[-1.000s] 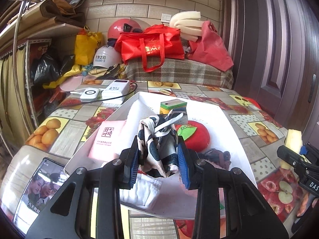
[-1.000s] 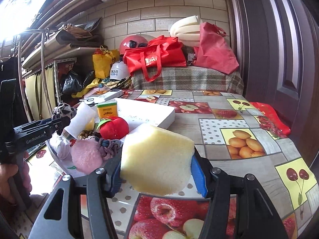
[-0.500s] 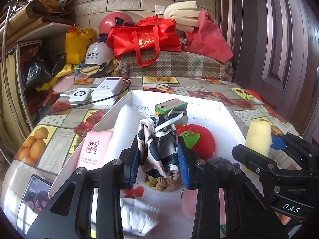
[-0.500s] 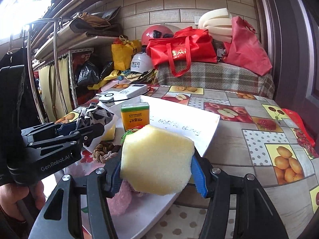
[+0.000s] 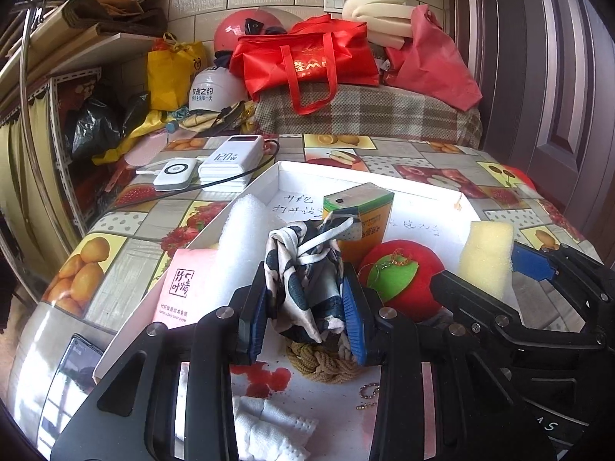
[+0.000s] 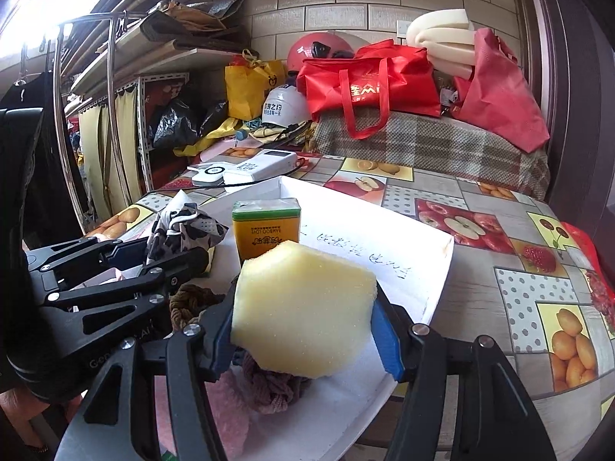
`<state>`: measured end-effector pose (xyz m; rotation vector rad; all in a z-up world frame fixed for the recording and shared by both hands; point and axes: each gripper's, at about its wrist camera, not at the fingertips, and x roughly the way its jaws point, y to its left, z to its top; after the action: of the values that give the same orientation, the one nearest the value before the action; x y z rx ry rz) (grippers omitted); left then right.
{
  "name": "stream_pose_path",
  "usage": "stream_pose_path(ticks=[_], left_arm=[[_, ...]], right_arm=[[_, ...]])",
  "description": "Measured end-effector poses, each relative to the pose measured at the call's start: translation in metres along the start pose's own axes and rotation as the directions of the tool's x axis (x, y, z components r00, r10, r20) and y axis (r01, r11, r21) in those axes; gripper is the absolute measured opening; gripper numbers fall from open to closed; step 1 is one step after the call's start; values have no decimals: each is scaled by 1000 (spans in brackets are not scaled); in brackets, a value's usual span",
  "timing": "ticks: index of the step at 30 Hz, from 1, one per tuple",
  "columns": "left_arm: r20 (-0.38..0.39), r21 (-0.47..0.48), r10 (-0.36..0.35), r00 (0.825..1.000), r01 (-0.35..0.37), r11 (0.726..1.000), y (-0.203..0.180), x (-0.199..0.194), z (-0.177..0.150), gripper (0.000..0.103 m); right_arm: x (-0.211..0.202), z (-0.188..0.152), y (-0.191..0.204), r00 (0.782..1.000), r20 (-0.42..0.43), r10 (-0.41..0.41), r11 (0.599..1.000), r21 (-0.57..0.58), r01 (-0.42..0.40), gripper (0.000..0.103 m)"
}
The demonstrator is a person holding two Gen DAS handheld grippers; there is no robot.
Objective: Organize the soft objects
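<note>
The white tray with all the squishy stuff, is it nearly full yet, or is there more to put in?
Done: the white tray already holds a red plush apple, a braided rope knot and a pink tissue pack. In hand: the left gripper pinches a black-and-white cloth; the right gripper, jaws opening, has a yellow sponge between them over the tray. Left: setting both down.

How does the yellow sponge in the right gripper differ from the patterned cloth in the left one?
The yellow sponge is a plain, pale block with flat cut faces; the patterned cloth is black-and-white, crumpled and knotted. The sponge fills the opening right gripper; the cloth bunches in the narrower left gripper. Both hang above the white tray.
</note>
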<state>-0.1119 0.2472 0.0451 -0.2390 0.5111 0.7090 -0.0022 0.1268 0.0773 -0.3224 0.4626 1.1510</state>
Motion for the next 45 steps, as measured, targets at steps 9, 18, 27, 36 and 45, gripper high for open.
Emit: stream_pose_path(ticks=[9,18,27,36,45], left_arm=[[76,-37,55,996,-53,998,8,-14,-1,54],[198,-162,88,976,-56,985,30,-39,-8,100],[230,-193,81,970,-37,980,29,-53,-14,103],[198,-167,56,979,-23,986,18,-66,-25,103],[202,-14,15,979,-13,1000,-22,-89,-40,103]], right_arm=[[-5,1,-10,999,32,-39,998,50,37,90],[-14,0,-11,994,85,-65,997,57,60,103],[-32,-2,-4,977,188,-102,995,34,97,103],[-56,-20,-20,967,150,-207,974,129,188,103],[-100,-43,-24,953,205,-224,972,125,201,103]])
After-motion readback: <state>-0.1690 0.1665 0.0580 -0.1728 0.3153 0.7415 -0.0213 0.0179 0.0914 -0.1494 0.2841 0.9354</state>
